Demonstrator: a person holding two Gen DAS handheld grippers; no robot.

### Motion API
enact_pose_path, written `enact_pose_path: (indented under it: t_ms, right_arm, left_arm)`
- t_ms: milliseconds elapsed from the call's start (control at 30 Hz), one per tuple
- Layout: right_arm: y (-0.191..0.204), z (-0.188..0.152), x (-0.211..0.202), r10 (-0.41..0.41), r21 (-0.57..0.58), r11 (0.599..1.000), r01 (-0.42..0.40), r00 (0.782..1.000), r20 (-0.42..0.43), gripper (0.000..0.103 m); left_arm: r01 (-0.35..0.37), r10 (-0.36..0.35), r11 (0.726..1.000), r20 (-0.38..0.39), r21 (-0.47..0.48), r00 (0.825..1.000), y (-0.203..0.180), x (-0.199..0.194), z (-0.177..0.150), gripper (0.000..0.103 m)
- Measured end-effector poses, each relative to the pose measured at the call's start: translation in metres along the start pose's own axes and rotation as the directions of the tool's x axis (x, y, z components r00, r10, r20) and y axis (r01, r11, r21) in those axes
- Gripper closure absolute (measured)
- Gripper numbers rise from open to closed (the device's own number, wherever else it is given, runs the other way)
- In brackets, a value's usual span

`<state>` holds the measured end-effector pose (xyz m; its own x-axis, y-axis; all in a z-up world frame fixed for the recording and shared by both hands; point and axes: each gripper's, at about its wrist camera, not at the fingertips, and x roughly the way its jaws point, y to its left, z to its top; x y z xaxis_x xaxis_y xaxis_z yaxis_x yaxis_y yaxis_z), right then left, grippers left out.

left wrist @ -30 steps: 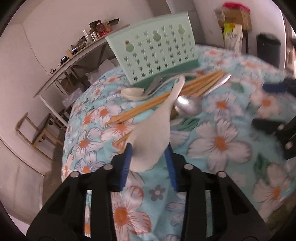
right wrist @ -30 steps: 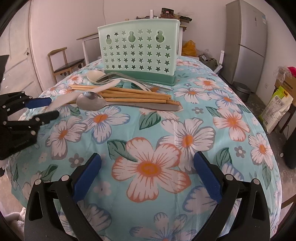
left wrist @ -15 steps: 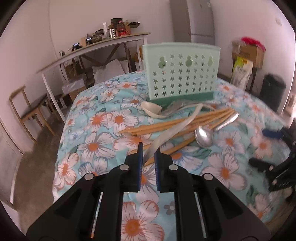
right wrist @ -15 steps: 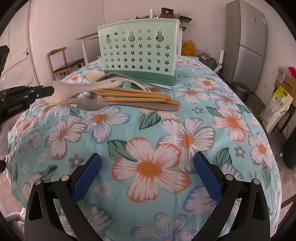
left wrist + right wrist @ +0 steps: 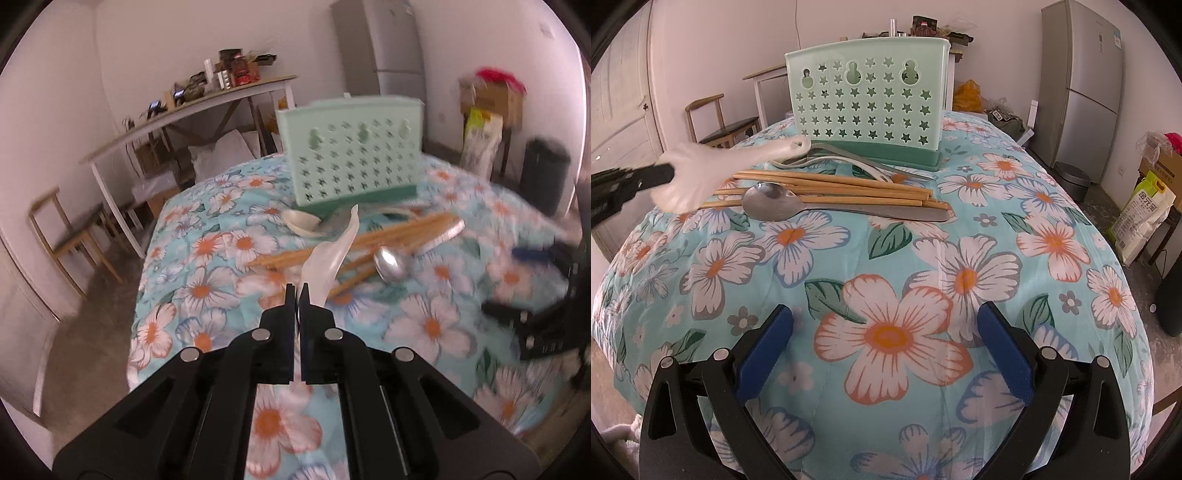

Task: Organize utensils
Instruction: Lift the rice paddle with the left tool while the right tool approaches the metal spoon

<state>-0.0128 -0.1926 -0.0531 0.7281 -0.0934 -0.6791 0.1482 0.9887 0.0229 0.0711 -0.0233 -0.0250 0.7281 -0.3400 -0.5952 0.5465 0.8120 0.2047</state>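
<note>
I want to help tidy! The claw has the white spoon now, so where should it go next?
Probably up and over the green holder. The left claw pinches the white spoon by its bowl end, handle pointing toward the holder.

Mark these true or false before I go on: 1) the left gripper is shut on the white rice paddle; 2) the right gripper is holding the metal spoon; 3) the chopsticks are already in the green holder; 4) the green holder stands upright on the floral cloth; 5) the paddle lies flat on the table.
1) True: the left gripper is shut on the white rice paddle.
2) False: the right gripper is open and holds nothing; the metal spoon lies on the floral cloth.
3) False: the chopsticks lie on the cloth in front of the green holder.
4) True.
5) False: the paddle is lifted, clear of the cloth.
</note>
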Motion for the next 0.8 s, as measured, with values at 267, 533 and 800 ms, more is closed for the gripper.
enact_pose_path:
  t_ms: [267,533,800]
  right_arm:
    - [0.0,0.0,0.0,-0.001,0.0,1.0,0.001,1.0,-0.001,0.006]
    - [-0.002,-0.001,-0.001,0.004,0.01,1.0,-0.004,1.0,0.003,0.006]
    - [0.003,0.005,-0.006,-0.016,-0.025,1.0,0.015,0.999,-0.039,0.006]
  left_arm:
    - [-0.012,0.01,0.998,-0.026,-0.059,1.0,-0.005,0.015,-0.022,0.101]
    - [0.009,-0.011,0.996,-0.022,-0.086,1.0,-0.009,0.024,-0.032,0.1]
    - [0.006,0.004,0.978,0.048,-0.207,0.999,0.008,0.004,-0.032,0.101]
